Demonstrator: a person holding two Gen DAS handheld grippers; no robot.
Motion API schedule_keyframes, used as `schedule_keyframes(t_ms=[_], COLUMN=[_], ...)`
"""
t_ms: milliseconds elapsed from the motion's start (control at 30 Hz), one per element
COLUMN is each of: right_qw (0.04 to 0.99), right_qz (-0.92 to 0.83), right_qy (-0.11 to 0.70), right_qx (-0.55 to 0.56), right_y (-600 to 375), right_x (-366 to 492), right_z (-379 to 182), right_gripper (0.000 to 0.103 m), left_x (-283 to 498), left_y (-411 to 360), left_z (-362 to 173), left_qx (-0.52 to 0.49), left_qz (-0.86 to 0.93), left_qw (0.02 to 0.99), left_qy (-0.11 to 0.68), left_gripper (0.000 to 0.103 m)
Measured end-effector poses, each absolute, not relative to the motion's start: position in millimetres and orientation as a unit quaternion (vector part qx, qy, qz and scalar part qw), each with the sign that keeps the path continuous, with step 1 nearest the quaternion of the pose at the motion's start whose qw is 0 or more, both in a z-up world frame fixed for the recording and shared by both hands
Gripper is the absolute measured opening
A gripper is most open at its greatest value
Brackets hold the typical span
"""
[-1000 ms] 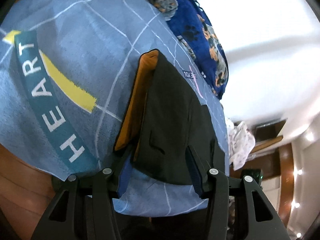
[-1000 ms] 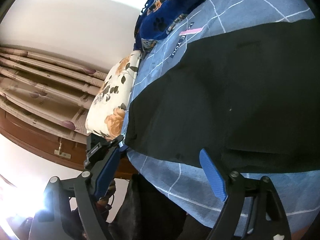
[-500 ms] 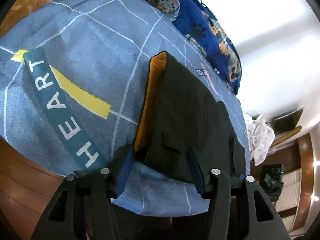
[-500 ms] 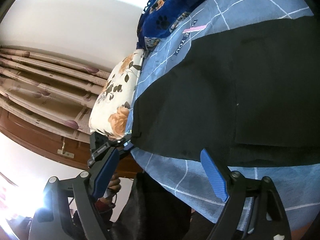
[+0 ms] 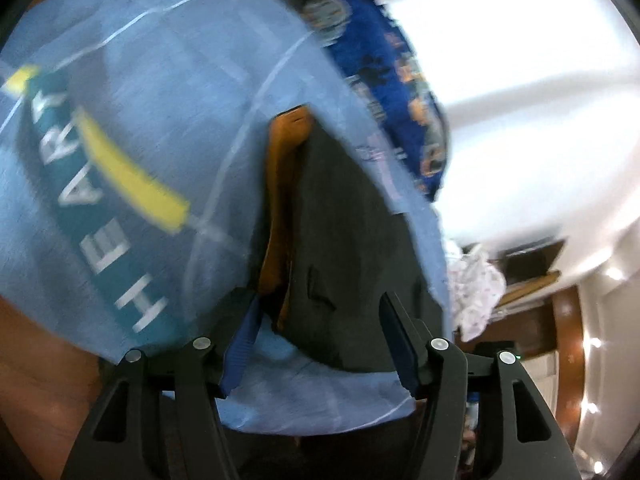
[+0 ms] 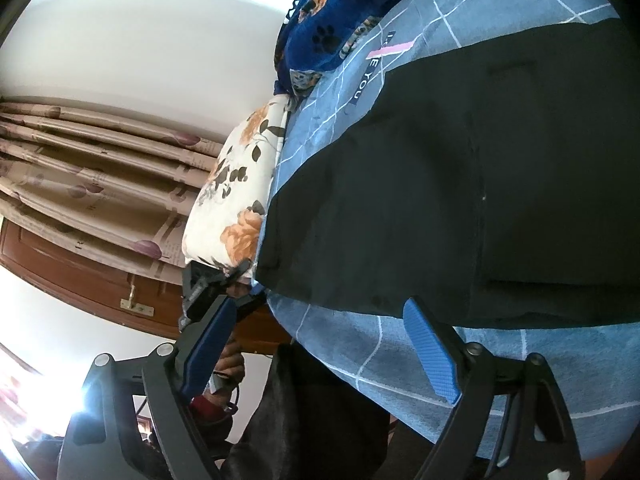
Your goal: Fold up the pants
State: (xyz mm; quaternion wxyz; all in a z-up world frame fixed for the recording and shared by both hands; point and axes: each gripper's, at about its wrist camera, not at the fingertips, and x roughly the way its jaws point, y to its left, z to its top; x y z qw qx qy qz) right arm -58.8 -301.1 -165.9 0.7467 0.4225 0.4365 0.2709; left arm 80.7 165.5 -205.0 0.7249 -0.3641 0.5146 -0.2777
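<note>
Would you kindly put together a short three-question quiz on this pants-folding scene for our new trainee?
1. True or false: the black pants lie on a blue checked bedspread.
2. Which colour is the pants' lining in the left wrist view? A) orange B) green C) white
3. Fill in: beside the bedspread's far edge, under the dark blue blanket, lies a white ____ with orange flowers.

Key:
1. True
2. A
3. pillow
</note>
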Motion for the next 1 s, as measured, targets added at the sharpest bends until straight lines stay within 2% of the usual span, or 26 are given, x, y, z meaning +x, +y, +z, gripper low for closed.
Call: schedule_keyframes(t_ms=[100,367,467,533,567,833,1000], right_qw=[0.746,0.738,0.737,0.737,0.737,0.736,0.737], right_qz=[0.27,0.272,0.273,0.273,0.272,0.271,0.267], right_qy=[0.435,0.438,0.438,0.438,0.438,0.44,0.43], right_qx=[0.425,0.436,0.436,0.437,0.437,0.438,0.449], right_y=[-302.6,-303.1,-303.2,-303.5,-303.4,-302.6,-311.0], right_x=[-59.4,-57.9,-58.1,-58.3,-58.2,-57.2,-57.4], right_z=[-166.4,-172.4,-172.9,-173.6,-173.9,-176.0,-176.7], right_gripper=[0.087,0.088,0.088,0.088,0.088,0.088,0.088], left_x=[77.1,80.5,82.4,82.9,83.2,78.1,70.1], left_y=[165.4,128.4,130.4,129.9,125.9,119.6,107.8], left_z=[-220.4,-205.3,-211.4,-214.2,-212.1,-206.5,-173.2], left_qx=[-0.402,-0.338,-0.379,-0.379,-0.35,-0.325,-0.274], left_qz=[-0.289,-0.303,-0.291,-0.272,-0.249,-0.214,-0.216], left_qw=[0.692,0.723,0.72,0.726,0.743,0.762,0.802], left_qy=[0.525,0.52,0.504,0.505,0.513,0.518,0.485], left_gripper=[0.06,0.06,0.06,0.048,0.028,0.023,0.022])
